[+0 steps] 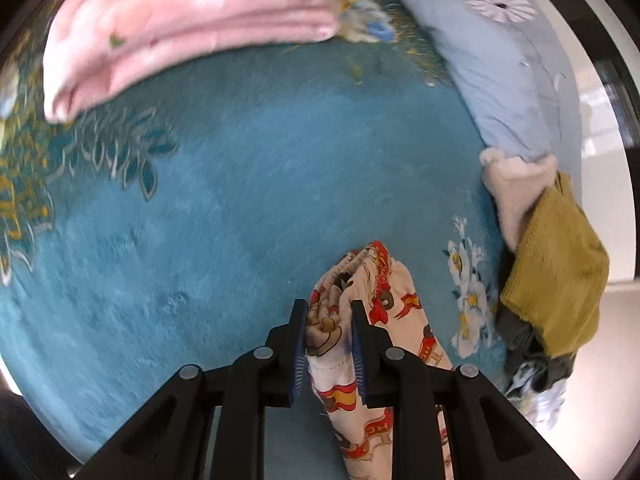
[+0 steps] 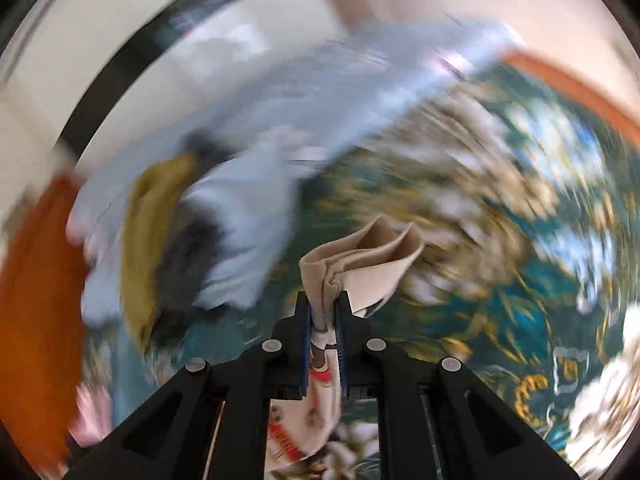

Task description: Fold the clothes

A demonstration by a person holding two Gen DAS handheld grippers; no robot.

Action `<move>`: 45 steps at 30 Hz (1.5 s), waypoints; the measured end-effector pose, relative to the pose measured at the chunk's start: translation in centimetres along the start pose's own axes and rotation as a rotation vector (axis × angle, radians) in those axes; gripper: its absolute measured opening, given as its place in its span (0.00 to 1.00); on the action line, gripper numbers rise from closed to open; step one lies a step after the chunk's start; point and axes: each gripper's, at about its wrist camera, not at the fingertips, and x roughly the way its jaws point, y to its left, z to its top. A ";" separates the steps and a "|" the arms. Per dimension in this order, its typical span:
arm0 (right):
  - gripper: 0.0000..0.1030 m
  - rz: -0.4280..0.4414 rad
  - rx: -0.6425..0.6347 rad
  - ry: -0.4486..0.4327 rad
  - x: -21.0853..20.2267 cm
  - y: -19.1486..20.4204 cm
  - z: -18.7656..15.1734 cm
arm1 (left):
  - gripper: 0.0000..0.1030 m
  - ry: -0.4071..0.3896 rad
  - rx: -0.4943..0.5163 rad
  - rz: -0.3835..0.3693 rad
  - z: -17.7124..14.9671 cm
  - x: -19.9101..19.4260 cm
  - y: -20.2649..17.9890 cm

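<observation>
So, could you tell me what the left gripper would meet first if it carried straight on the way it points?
Beyond the printed cloth it grips, the left gripper would probably meet bare blue carpet; depth is unclear.

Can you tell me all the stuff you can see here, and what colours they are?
printed garment: one, cream with red cartoon pictures, pinched by both grippers above the carpet
carpet: one, teal with white and gold flowers, underneath everything
pink cloth: one, folded, far left
light blue cloth: one, far right edge of carpet
mustard garment: one, on the right-hand pile
white fluffy item: one, beside the mustard garment
left gripper: black, shut on the garment
right gripper: black, shut on it too
</observation>
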 end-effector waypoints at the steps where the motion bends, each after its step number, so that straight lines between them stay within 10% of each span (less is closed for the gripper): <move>1: 0.11 0.014 -0.073 0.006 0.3 2.7 -0.8 | 0.23 -0.012 0.028 0.004 -0.2 -0.3 -0.5; 6: 0.11 0.083 -0.342 0.087 3.7 13.8 -7.1 | 0.23 -0.031 0.061 -0.004 -0.2 -1.1 -1.6; 20: 0.25 0.110 -0.736 0.355 11.7 25.7 -22.0 | 0.22 -0.049 -0.149 -0.117 5.1 5.7 -7.6; 26: 0.47 0.316 -0.706 0.435 10.2 25.7 -21.2 | 0.46 -0.022 -0.268 -0.100 5.6 6.5 -5.9; 35: 0.48 0.211 -0.429 0.564 15.3 20.9 -19.8 | 0.55 0.062 -0.363 -0.095 6.3 7.6 -3.4; 45: 0.48 0.285 -0.420 0.542 14.4 22.2 -17.9 | 0.67 0.225 -0.061 0.043 6.2 12.0 -8.9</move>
